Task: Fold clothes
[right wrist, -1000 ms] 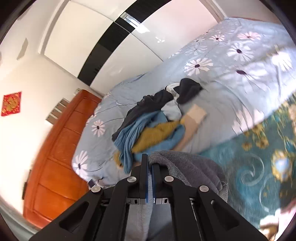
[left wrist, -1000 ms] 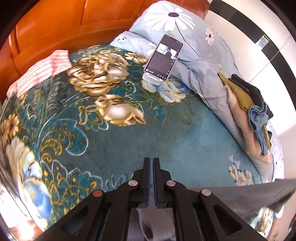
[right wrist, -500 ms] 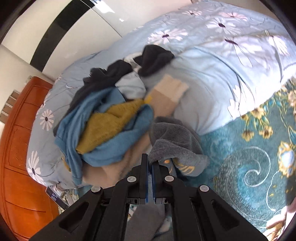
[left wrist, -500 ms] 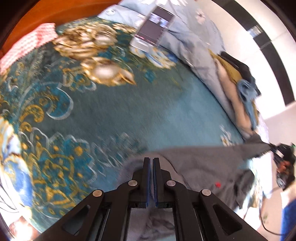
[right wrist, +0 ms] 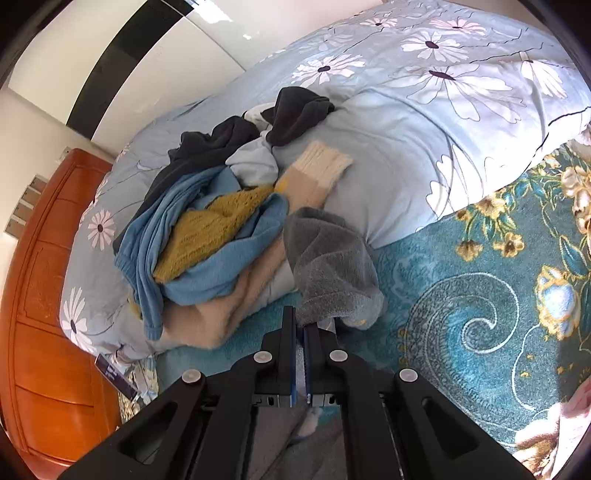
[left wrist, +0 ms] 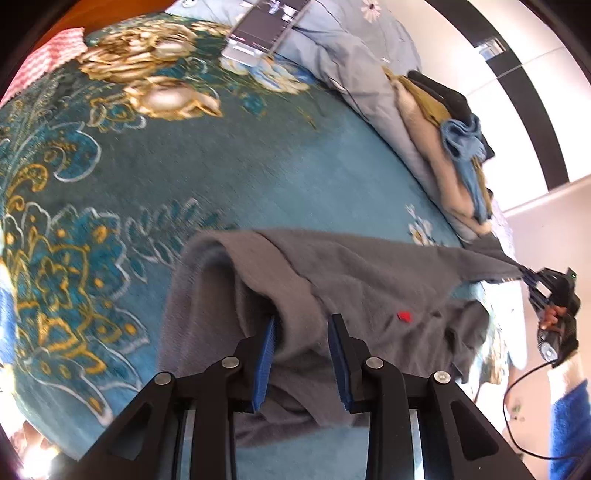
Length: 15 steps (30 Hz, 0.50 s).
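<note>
The grey garment lies spread across the near part of the teal floral blanket on the bed. In the left wrist view the left gripper has just been opening: its blue-padded fingers stand partly apart, a fold of the grey cloth runs between them, and the pads do not press on it. Only this view shows the garment's far right corner pulled taut to the right gripper, held in a hand with a cable trailing below (a small red mark sits on the cloth near the middle). It also shows a phone propped at the far edge of the blanket.

The right wrist view shows the right gripper up close, fingers closed tight on the grey fabric, which bunches just beyond the tips. Here alone the pile of clothes is plain: blue, mustard, beige and dark pieces heaped on the pale blue daisy duvet, with a wooden headboard at the left.
</note>
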Each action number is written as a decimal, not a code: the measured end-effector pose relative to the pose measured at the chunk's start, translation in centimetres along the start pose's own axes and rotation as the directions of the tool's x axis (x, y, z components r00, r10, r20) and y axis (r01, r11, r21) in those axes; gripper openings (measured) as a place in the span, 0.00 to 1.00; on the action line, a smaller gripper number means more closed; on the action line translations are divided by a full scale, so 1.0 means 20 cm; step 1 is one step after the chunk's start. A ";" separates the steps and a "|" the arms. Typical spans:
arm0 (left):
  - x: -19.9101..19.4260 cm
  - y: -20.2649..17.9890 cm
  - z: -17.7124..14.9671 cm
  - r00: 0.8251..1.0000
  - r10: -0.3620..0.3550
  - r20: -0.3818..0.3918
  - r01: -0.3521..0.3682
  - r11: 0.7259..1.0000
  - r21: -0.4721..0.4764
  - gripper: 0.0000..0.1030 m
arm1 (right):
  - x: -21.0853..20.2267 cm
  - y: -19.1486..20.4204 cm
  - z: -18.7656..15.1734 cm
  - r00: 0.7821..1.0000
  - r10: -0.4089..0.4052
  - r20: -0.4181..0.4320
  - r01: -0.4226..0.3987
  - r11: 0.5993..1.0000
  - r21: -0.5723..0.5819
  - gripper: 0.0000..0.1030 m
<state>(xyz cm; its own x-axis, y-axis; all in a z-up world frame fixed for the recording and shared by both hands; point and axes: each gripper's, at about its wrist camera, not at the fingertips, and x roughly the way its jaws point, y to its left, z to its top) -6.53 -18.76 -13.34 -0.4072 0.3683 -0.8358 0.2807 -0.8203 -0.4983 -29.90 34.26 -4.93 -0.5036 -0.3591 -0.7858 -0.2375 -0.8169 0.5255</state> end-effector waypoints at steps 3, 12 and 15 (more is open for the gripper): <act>0.03 -0.08 -0.02 0.999 0.051 -0.005 -0.050 0.995 0.081 0.29 | 0.01 0.00 -0.02 1.000 0.008 -0.015 -0.008 1.000 -0.009 0.03; -0.16 -0.09 0.18 0.983 0.051 0.178 -0.064 0.996 0.064 0.06 | -0.11 0.04 0.01 0.995 0.101 0.016 -0.100 0.994 -0.048 0.03; -0.22 -0.05 0.36 0.972 0.072 0.224 -0.076 0.997 0.014 0.06 | -0.18 0.05 0.04 0.988 0.151 0.035 -0.150 0.988 -0.029 0.03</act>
<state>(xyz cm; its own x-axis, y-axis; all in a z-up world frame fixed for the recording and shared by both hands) -11.24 -22.64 -7.58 -0.5702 0.2015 -0.7964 0.2992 -0.8519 -0.4298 -29.02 35.12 -1.33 -0.5623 -0.4625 -0.6854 -0.1352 -0.7663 0.6281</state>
